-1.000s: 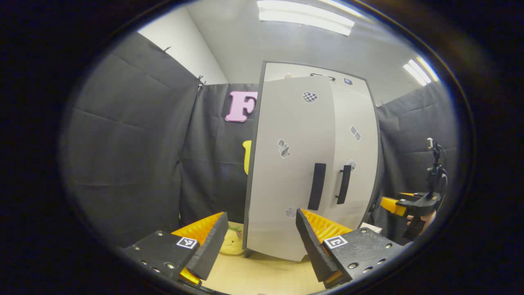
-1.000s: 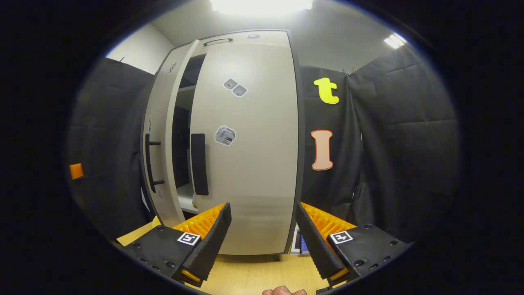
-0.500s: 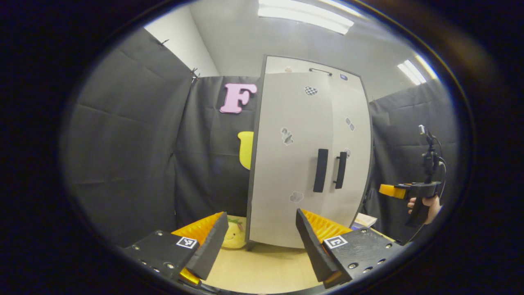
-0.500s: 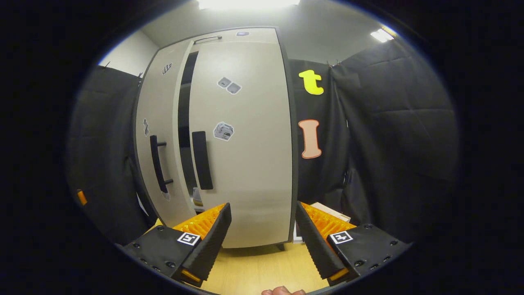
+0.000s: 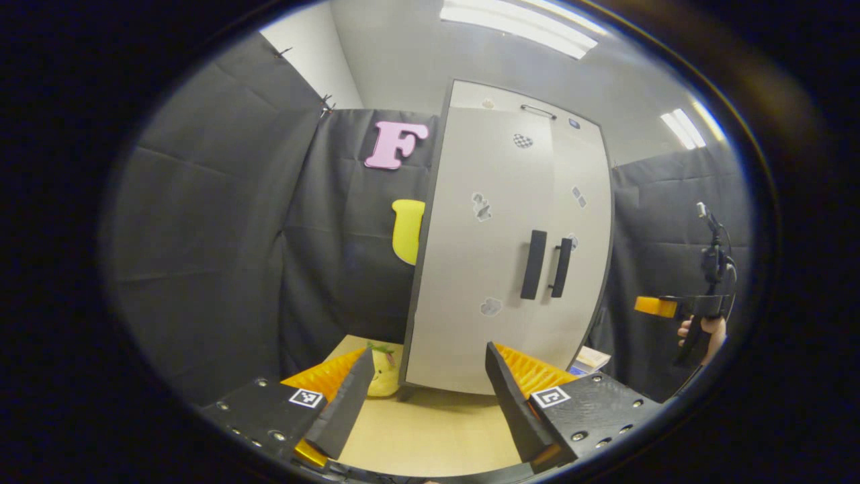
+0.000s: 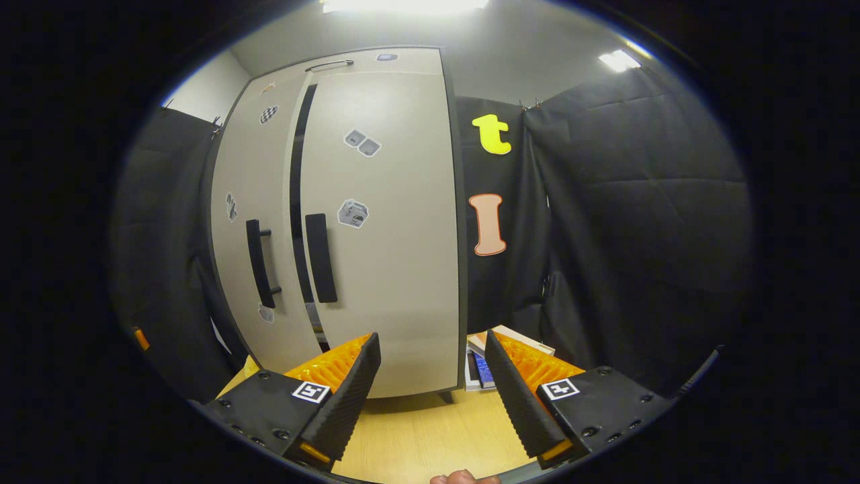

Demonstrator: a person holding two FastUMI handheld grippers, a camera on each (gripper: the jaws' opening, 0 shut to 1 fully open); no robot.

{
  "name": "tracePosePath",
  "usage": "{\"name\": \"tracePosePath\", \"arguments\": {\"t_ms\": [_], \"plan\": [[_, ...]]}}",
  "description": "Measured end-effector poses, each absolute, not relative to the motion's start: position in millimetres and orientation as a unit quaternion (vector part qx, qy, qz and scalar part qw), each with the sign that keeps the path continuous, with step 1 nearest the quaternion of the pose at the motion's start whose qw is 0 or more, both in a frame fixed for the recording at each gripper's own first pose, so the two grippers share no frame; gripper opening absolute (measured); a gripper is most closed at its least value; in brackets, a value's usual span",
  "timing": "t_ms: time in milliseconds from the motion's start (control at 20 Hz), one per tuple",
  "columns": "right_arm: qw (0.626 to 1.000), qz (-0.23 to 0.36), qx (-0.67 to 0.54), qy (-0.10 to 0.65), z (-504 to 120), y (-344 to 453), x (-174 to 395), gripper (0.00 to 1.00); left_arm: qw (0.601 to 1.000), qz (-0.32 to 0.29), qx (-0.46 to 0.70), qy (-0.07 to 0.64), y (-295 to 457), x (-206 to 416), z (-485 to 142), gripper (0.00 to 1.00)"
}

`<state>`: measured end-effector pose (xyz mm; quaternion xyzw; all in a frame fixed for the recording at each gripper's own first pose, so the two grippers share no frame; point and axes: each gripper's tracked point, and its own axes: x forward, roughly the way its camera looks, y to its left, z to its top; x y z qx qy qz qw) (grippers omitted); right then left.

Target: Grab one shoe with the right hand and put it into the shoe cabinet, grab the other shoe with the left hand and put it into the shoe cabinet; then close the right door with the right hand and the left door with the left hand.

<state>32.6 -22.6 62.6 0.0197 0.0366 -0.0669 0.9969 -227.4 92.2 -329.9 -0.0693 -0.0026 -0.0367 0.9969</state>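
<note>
A: Cabinet (image 6: 376, 222) stands upright on the floor, dead ahead of both grippers. In the right gripper view the right door (image 6: 390, 228) lies flush. The left door (image 6: 252, 222) sits a little proud, with a thin dark slit between the two running top to bottom.

B: Shoes?

A: None visible outside. I judge them already inside, behind the doors, but the slit is too narrow to confirm.

B: Jaws?

A: Left gripper (image 5: 428, 393) has its jaws spread wide, nothing between them. Right gripper (image 6: 430, 393) is the same: wide, empty. Neither touches the cabinet. Both hang in front of it, apart from the door faces.

B: Which relation governs the next move?

A: The left door's free edge. It runs vertical, as does the left handle (image 5: 533, 265) just beside that edge. In the left gripper view the door face lies ahead and slightly right of the left jaws, so a push would go forward toward the handle side. The left gripper looks the better placed. The right gripper (image 5: 665, 308) stands off past the cabinet's right side, held in a hand (image 5: 702, 331).

B: Anything near the base?

A: A yellow plush (image 5: 384, 370) on the floor at the cabinet's left corner, and some boxes (image 6: 497, 353) at its right corner. Both are clear of the door swing, in my estimate.
</note>
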Motion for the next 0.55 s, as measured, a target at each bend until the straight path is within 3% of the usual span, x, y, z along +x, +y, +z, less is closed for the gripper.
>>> {"name": "tracePosePath", "arguments": {"t_ms": [350,400,550], "plan": [[0.994,-0.097,-0.026,0.041,66,-40,14,0.92,0.999,-0.026,-0.017,0.011,98,-217,-352,0.95],[0.994,-0.097,-0.027,0.044,66,-40,14,0.98,0.999,-0.029,-0.019,0.012,95,-217,-357,0.94],[0.993,-0.102,-0.036,0.052,65,-45,11,0.98,0.999,-0.036,-0.031,0.016,89,-217,-368,0.95]]}}
